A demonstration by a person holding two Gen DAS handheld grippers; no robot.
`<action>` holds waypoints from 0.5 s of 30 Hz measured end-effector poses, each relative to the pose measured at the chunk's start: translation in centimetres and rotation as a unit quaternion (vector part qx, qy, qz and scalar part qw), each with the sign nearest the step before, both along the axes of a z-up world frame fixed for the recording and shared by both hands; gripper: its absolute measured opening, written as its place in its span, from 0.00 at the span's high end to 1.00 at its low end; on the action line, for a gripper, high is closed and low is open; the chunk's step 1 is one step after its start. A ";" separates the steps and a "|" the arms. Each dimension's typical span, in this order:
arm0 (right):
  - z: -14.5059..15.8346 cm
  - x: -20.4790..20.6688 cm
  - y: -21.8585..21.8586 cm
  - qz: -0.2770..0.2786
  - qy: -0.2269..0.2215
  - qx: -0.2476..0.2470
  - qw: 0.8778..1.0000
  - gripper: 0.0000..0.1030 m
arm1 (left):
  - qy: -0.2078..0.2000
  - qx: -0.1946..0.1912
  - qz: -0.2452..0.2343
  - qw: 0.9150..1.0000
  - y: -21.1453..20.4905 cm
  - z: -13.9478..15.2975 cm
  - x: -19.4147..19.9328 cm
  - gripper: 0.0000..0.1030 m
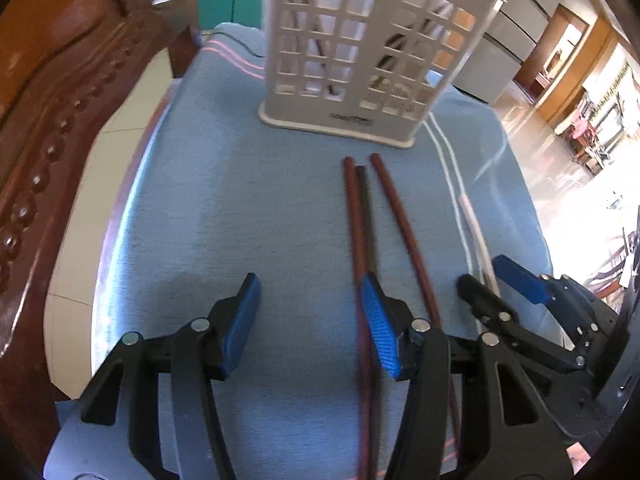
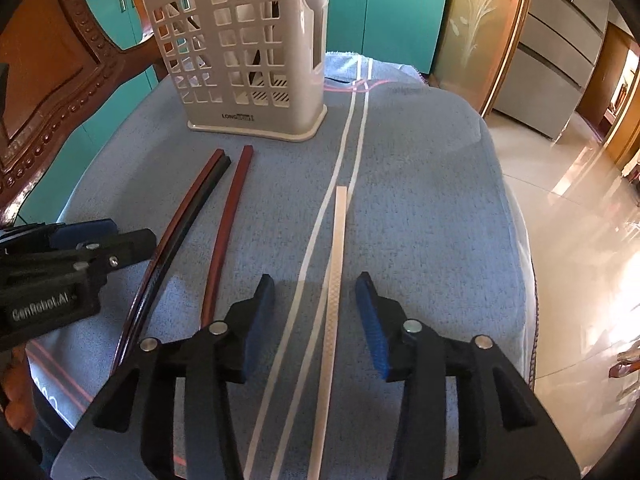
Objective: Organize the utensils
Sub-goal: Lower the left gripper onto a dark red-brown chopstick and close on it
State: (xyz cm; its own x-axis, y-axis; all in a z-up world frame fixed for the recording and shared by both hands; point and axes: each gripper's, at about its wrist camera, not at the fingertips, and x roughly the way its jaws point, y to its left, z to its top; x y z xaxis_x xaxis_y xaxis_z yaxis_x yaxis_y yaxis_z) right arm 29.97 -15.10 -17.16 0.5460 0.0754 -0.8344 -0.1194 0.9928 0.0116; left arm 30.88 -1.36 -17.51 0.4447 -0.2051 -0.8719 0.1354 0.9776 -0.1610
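Four chopsticks lie on the blue cloth (image 2: 420,208) before the utensil holder (image 2: 248,48). Left gripper (image 1: 310,316) jaws open. Right gripper (image 2: 316,320) jaws open, straddling the cream chopstick (image 2: 335,280).

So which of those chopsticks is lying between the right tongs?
The pale cream chopstick, lying alone beside the white stripes. It runs between the open right tongs. The dark red chopsticks lie off to its left.

A blue towel-covered surface (image 2: 420,220) carries a beige perforated plastic holder (image 2: 244,52) upper left, three dark-red chopsticks (image 2: 224,224) left, one cream chopstick (image 2: 334,288) centre.
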 end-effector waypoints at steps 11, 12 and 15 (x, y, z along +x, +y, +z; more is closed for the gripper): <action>0.0 0.0 -0.2 0.011 -0.002 0.022 1.000 0.50 | -0.004 0.032 0.002 0.999 -0.1 -0.4 0.2 0.47; 0.0 0.0 -0.5 0.012 0.000 0.035 0.999 0.49 | -0.003 0.030 0.004 1.000 0.2 -0.4 0.1 0.47; 0.1 0.2 -1.9 0.009 0.007 0.092 0.996 0.49 | -0.001 0.021 0.004 1.000 0.9 -0.5 -0.1 0.47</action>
